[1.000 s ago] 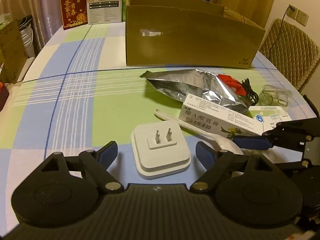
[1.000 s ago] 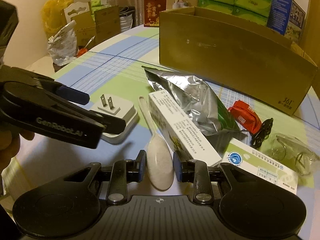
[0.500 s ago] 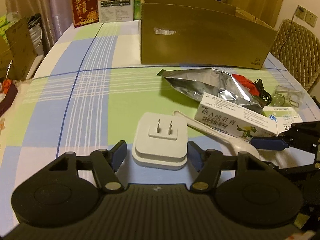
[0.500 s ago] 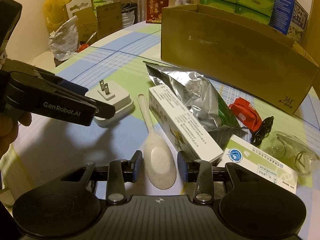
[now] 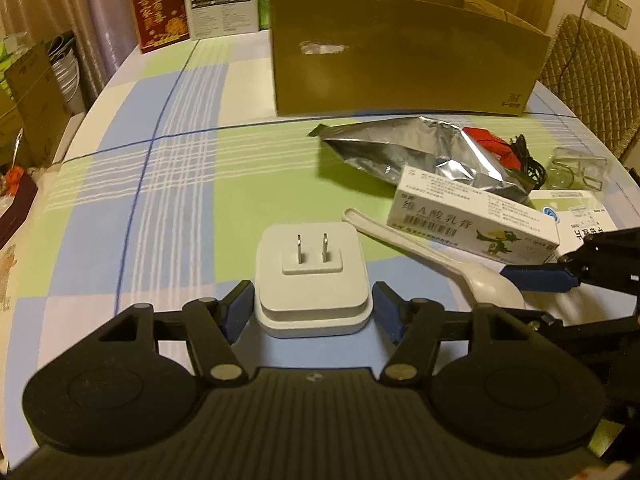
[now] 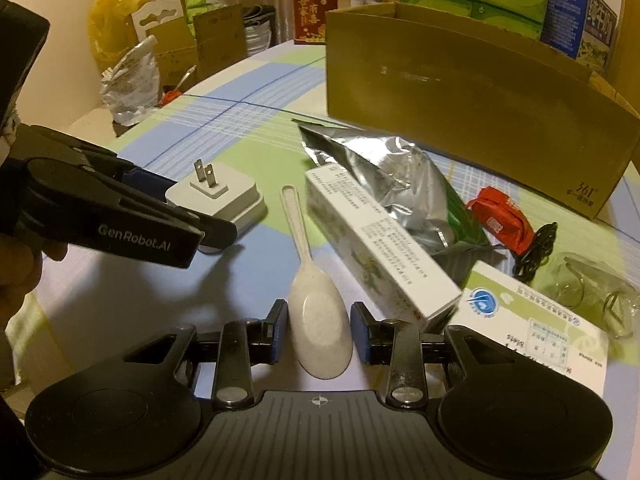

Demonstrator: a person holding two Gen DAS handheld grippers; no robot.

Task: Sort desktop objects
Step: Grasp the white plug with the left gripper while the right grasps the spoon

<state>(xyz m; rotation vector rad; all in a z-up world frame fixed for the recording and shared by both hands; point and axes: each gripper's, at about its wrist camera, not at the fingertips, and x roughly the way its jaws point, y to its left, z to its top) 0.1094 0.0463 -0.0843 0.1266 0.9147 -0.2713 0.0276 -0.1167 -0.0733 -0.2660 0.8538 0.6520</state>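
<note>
A white plug adapter (image 5: pixel 312 276) lies prongs-up on the checked tablecloth. My left gripper (image 5: pixel 312 304) is shut on its sides, both blue pads touching it, and its jaws are still closing. The right wrist view shows the left gripper (image 6: pixel 192 208) around the adapter (image 6: pixel 228 200). A white plastic spoon (image 6: pixel 320 320) lies with its bowl between the pads of my right gripper (image 6: pixel 319 332). Those jaws are closing and slim gaps remain, so that gripper is open. A white ointment box (image 6: pixel 376 248) lies just right of the spoon.
A big open cardboard box (image 5: pixel 400 64) stands at the back. In front of it lie a silver foil bag (image 5: pixel 420 148), a red pouch (image 6: pixel 500 220), a black cable (image 6: pixel 536 248), a clear packet (image 6: pixel 592 292) and a white-green box (image 6: pixel 536 332). A chair (image 5: pixel 592 80) is at the right.
The left jaws have closed in from wide apart until their pads meet the adapter's sides. The right jaws widened a little around the spoon bowl, then narrowed again. Neither object has moved.
</note>
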